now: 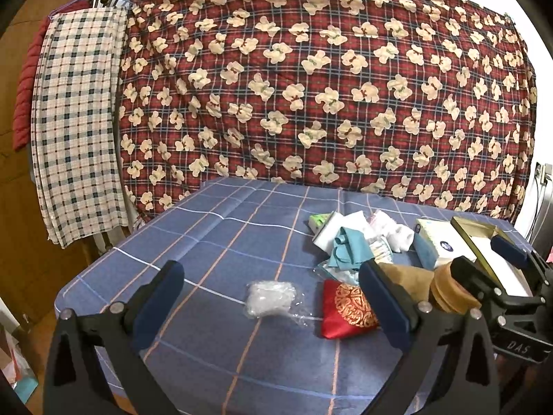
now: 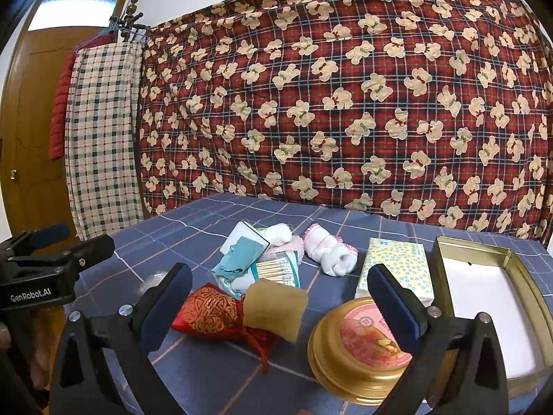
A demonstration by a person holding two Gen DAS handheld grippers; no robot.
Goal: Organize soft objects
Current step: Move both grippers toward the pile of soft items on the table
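Both of our tools, left tool [image 1: 271, 299] and right tool [image 2: 280, 302], hang released, and we risk snagging the red pouch [image 2: 207, 313] drawstring while lifting the tan sponge [image 2: 274, 307] touching it.

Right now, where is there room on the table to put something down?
Bare cloth lies left of the clear plastic bag, toward the table's left edge. The gold tin looks empty. It's crowded around the red pouch, socks and tissue pack.

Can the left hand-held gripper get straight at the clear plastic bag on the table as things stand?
Probably yes. The left hand-held gripper is open, and the clear plastic bag lies alone on the table between its fingers, apart from the red pouch, with nothing in front.
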